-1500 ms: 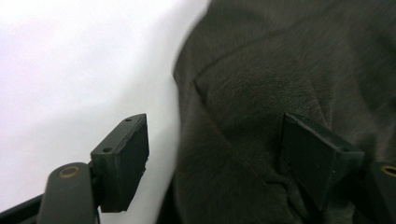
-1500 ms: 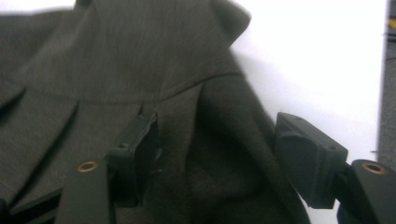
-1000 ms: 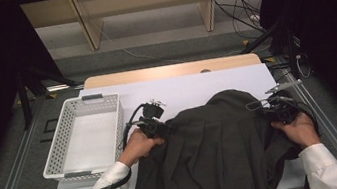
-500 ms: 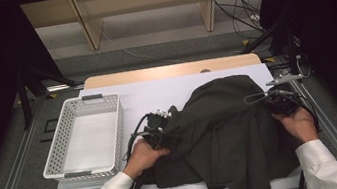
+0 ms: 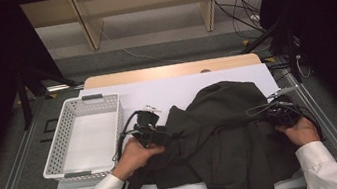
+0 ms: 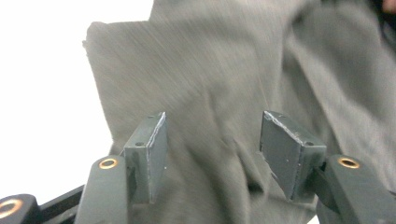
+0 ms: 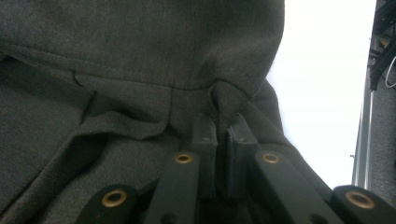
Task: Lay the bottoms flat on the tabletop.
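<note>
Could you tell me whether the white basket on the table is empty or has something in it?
Empty: the white basket shows a bare floor; the dark garment lies beside it.

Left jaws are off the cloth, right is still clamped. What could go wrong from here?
1. The left gripper, whose jaws have just been opening, stands open over the dark garment; closing here may catch several creased layers.
2. The right gripper alone pinches a fold, so a pull could drag the whole heap.
3. Cloth overhangs the near edge of the table and might slide off.
</note>
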Available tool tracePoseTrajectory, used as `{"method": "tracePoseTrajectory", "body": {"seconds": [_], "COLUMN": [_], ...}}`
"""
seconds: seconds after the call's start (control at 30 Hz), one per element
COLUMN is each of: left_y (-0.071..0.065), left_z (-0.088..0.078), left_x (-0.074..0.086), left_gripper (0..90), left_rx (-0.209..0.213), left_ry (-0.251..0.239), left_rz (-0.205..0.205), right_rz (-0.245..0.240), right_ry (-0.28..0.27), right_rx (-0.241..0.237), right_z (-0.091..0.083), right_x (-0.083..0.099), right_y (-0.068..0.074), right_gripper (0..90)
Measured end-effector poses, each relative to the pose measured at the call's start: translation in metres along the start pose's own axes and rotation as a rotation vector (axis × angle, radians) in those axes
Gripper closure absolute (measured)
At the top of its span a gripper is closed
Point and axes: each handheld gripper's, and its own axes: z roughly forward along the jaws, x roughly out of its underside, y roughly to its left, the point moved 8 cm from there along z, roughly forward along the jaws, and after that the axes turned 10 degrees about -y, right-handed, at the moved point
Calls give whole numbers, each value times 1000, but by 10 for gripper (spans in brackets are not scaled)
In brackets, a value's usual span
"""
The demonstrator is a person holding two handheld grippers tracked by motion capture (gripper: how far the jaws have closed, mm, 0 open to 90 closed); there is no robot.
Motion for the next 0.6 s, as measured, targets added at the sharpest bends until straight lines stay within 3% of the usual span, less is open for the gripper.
{"method": "tracePoseTrajectory", "body": {"seconds": [0.07, 0.17, 0.27, 0.37, 0.43, 0.47, 0.5, 0.53, 0.6], "left_y": [10, 24, 34, 44, 47, 46, 44, 40, 37], "left_z": [0, 14, 37, 55, 65, 68, 67, 66, 65], "left_x": [-7, -7, 7, 25, 42, 46, 45, 46, 49], "left_gripper": [393, 366, 304, 260, 232, 243, 254, 413, 541], "left_rx": [-31, -69, -95, -146, -128, -107, -91, -47, -33], "left_ry": [-10, 31, 119, 201, 269, 286, 252, 244, 233], "left_rz": [-19, -49, -64, -45, -73, -83, -60, -71, -54], "right_rz": [10, 17, 22, 34, 42, 49, 58, 72, 88], "right_ry": [2, 4, 12, 20, 38, 44, 49, 63, 81], "right_rx": [-3, -1, -6, -18, -29, -34, -38, -45, -71], "right_z": [1, 2, 4, 6, 9, 11, 13, 17, 22], "right_x": [0, -1, 0, 1, 4, 5, 6, 8, 12], "right_y": [-1, 0, 1, 1, 1, 1, 1, 1, 4], "right_gripper": [834, 771, 632, 528, 477, 476, 478, 489, 539]}}
